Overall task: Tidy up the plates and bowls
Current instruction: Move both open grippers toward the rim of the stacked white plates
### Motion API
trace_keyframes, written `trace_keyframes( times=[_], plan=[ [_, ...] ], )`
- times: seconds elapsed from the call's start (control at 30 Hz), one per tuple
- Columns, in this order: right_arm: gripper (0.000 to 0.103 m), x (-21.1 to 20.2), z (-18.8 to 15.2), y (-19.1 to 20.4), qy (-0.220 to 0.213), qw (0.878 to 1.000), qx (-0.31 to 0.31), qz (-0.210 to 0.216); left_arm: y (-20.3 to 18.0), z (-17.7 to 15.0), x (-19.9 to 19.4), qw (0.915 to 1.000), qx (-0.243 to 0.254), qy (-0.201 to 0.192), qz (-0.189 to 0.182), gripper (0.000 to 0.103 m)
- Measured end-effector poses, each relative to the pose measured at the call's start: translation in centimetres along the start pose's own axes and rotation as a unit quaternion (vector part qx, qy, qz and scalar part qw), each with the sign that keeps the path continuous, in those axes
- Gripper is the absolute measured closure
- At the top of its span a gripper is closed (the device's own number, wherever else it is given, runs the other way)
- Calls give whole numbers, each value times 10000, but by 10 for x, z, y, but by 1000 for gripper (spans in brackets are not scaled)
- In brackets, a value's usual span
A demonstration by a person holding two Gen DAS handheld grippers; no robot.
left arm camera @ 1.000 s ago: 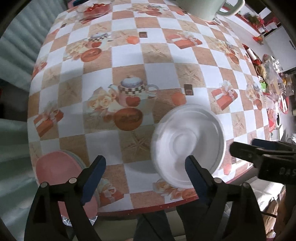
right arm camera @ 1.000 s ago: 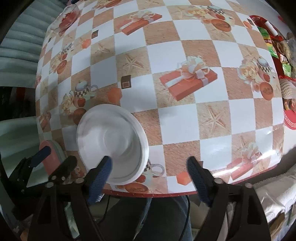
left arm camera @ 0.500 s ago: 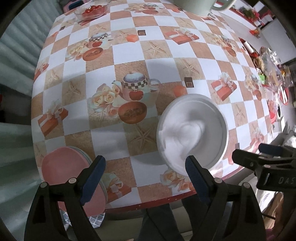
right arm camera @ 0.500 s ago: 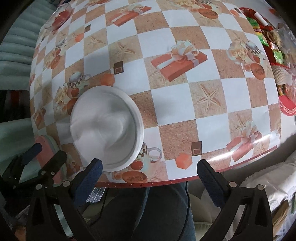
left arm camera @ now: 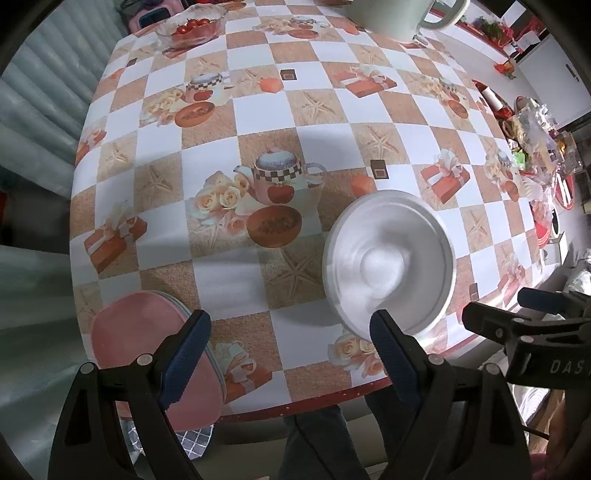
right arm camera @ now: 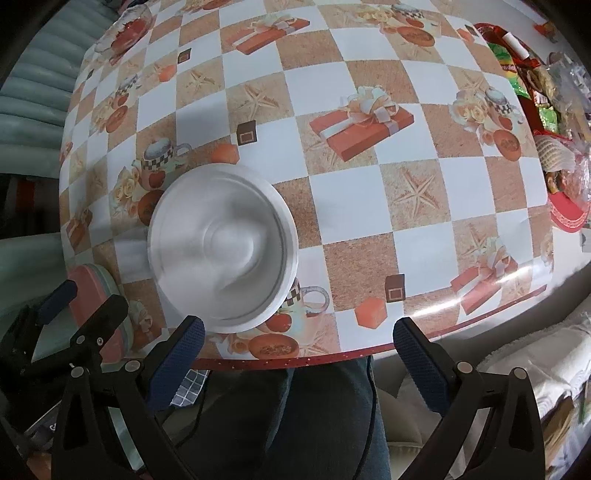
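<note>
Left tongs point(left arm camera: 288, 345) apart, right tongs point(right arm camera: 297, 352) apart, round smooth white bowl point(left arm camera: 388, 267), checkered glossy tablecloth point(left arm camera: 332, 122)

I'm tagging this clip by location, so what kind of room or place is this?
Most likely a home dining or kitchen area: a table under a printed checkered tablecloth, a glass bowl of tomatoes, a white bowl and pink plates near its edge, and packaged snacks at one side.
</note>
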State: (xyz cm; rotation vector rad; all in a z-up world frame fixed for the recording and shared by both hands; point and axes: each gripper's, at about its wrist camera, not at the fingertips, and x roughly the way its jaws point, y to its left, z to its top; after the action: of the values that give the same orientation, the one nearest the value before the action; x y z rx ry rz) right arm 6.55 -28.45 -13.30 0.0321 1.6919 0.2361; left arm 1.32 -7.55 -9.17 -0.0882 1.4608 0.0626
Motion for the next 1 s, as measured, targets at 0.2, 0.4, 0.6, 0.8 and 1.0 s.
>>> trace_keyframes(
  times=[0.2, 0.4, 0.6, 0.8, 1.0],
  plan=[
    [0, -4, -3, 1, -46, 9999, 4, -125, 4, -2, -5, 9999, -50, -116, -85, 13],
    [0, -6, -6, 9, -119, 9996, -109, -219, 10, -5, -8, 9996, -108, -192, -158, 13],
    [0, -9, -4, 13, -171, 9994, -179, -237, 12, -1, -14, 9995, -97, -306, -41, 13],
    [0, -6, 6, 15, -98, 9991, -363, -217, 11, 4, -15, 9991, -154, -353, 170, 13],
    [0, -1, 21, 4, 60, 9987, -487, -124, 1, 12, -8, 9990, -265, -199, 289, 13]
  ],
)
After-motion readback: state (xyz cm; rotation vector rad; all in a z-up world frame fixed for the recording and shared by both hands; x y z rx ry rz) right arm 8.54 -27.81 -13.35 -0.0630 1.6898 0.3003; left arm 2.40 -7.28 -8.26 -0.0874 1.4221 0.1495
